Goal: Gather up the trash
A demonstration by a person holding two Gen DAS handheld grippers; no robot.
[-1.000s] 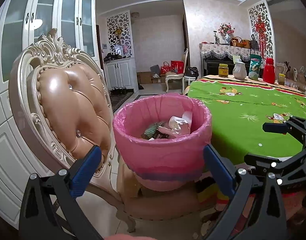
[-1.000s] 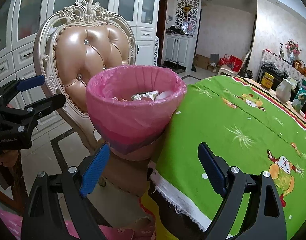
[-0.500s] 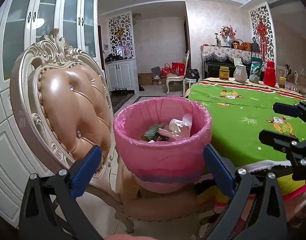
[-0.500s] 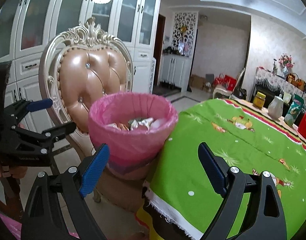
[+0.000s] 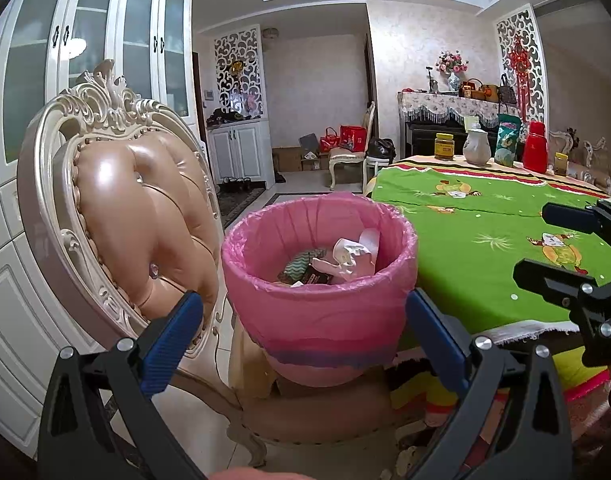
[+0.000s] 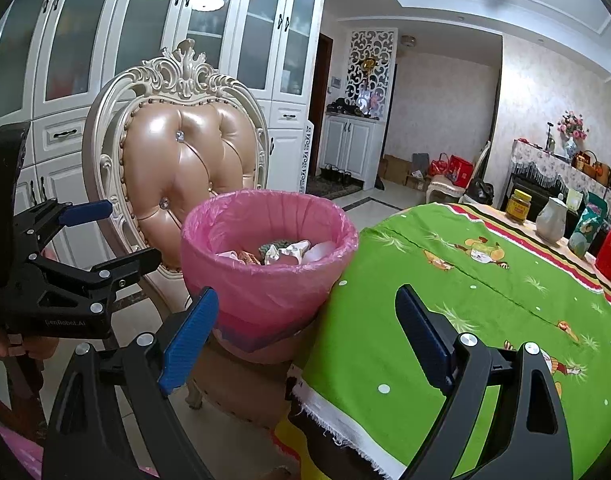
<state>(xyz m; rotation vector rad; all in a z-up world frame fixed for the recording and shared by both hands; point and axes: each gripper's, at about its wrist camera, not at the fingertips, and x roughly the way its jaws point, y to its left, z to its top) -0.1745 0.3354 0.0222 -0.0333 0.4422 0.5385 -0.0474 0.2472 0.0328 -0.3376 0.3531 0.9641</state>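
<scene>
Left wrist view: the left gripper stands with jaws spread wide and empty; the pink-lined trash bin sits on the chair straight ahead, framed between the blue pads, crumpled trash inside.

Right wrist view: the right gripper is likewise released, empty; the bin lies ahead toward its left jaw, the green tablecloth beyond its right jaw.

— What differs for us now?

— Our right gripper sits higher and farther back than a second ago; the pink-lined round trash bin looks smaller and lower between its wide-apart blue pads.

— And from the left camera?

— The right gripper appears higher against the green patterned tablecloth.
</scene>
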